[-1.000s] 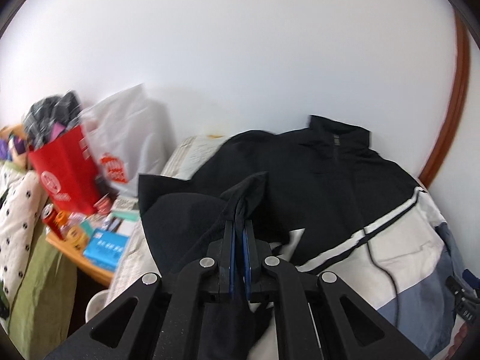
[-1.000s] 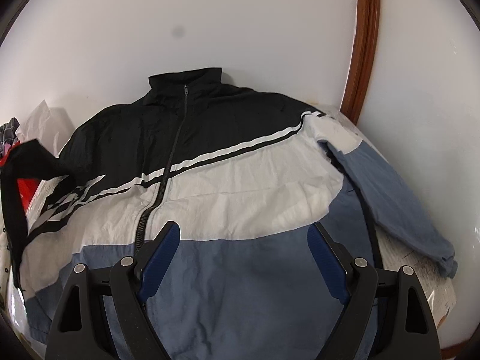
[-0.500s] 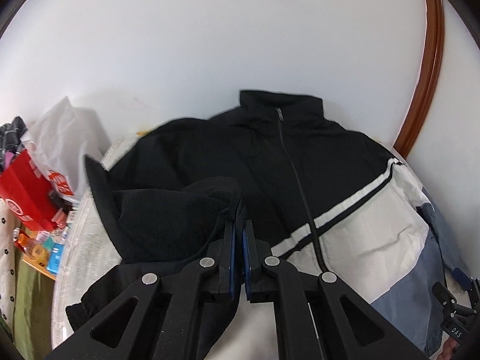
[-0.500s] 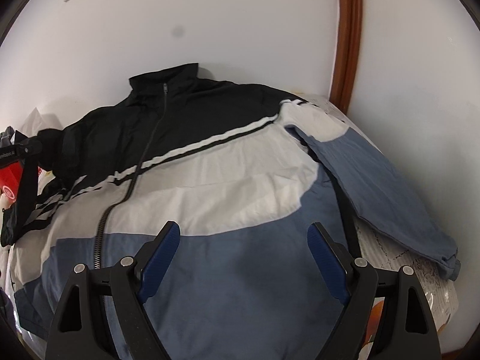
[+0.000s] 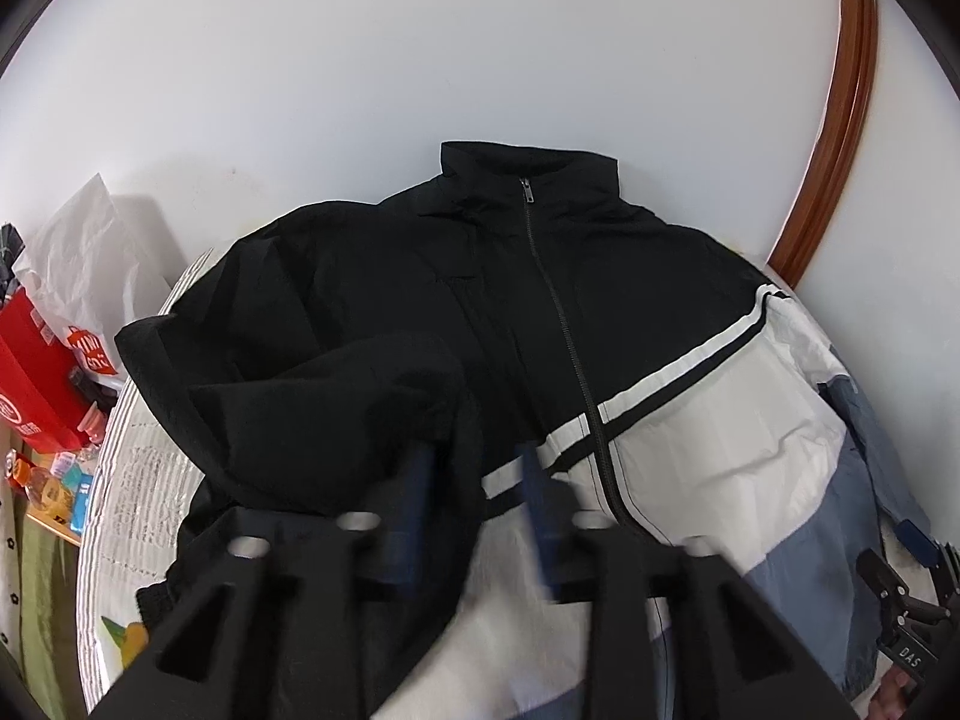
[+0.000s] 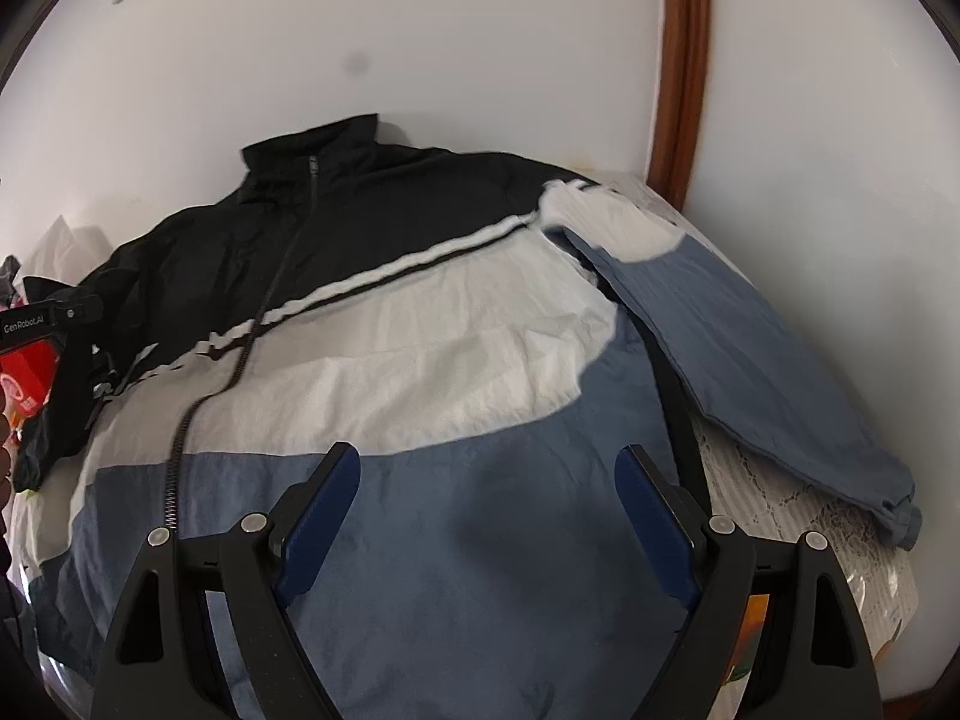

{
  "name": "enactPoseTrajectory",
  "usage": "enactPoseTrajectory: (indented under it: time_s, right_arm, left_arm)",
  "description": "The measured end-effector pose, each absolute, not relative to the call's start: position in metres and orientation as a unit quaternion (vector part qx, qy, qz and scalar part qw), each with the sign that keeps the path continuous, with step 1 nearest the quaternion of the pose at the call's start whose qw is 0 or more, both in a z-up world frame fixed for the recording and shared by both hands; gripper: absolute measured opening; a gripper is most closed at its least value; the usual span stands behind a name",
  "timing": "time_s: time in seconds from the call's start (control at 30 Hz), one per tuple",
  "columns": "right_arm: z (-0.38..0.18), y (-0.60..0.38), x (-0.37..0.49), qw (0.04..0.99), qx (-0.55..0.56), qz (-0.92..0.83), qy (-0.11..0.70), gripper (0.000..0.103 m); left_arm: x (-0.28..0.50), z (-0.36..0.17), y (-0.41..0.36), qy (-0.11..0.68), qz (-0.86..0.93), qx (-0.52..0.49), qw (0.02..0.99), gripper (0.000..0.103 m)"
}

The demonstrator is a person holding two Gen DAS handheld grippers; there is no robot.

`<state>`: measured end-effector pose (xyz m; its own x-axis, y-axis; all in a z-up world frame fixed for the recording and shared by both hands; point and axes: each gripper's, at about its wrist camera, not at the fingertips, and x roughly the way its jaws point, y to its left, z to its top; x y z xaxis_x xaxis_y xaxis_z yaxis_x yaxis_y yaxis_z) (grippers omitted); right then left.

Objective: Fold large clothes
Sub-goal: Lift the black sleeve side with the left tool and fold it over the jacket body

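Observation:
A large zip jacket point(image 6: 420, 348), black on top, white in the middle and blue below, lies face up on a table against the wall; it also fills the left wrist view point(image 5: 660, 324). Its black left sleeve point(image 5: 312, 402) is folded in over the chest and drapes on my left gripper point(image 5: 474, 480), whose jaws are blurred and parted. The blue right sleeve point(image 6: 750, 354) lies spread out to the right. My right gripper point(image 6: 489, 516) is open and empty above the blue hem.
A lace-covered table edge point(image 6: 780, 516) shows under the right sleeve. A white plastic bag point(image 5: 90, 258), a red bag point(image 5: 36, 360) and small clutter point(image 5: 54, 480) stand at the left. A brown door frame point(image 6: 684, 60) runs up the wall at the right.
My left gripper carried the black sleeve rightwards over the jacket and its jaws have opened, letting go of the sleeve. The right gripper stayed open and shifted slightly right.

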<state>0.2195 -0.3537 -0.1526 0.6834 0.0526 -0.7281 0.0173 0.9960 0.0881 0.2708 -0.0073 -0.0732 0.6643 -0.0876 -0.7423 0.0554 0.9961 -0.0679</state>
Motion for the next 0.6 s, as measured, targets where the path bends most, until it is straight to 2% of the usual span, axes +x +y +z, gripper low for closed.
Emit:
enactPoseTrajectory:
  time_s: [0.03, 0.1, 0.2, 0.27, 0.3, 0.6]
  right_arm:
    - [-0.149, -0.349, 0.218, 0.918, 0.041, 0.015, 0.394, 0.086]
    - [-0.141, -0.339, 0.216, 0.921, 0.037, 0.028, 0.387, 0.086]
    - [-0.128, -0.316, 0.215, 0.924, 0.023, 0.055, 0.378, 0.085]
    - [-0.119, -0.297, 0.216, 0.925, 0.012, 0.078, 0.372, 0.073]
    - [-0.115, -0.288, 0.217, 0.924, 0.006, 0.087, 0.373, 0.072]
    - [-0.09, -0.178, 0.213, 0.916, -0.053, 0.188, 0.352, 0.072]
  left_arm:
    - [0.266, -0.07, -0.004, 0.403, -0.039, -0.022, 0.914, 0.05]
    - [0.256, -0.065, 0.004, 0.39, -0.033, -0.02, 0.92, 0.054]
    - [0.239, -0.058, 0.023, 0.38, -0.026, -0.017, 0.924, 0.057]
    - [0.23, -0.055, 0.039, 0.377, -0.02, -0.027, 0.926, 0.06]
    - [0.227, -0.054, 0.045, 0.376, -0.017, -0.031, 0.926, 0.063]
    - [0.183, -0.067, 0.133, 0.383, 0.024, -0.086, 0.92, 0.069]
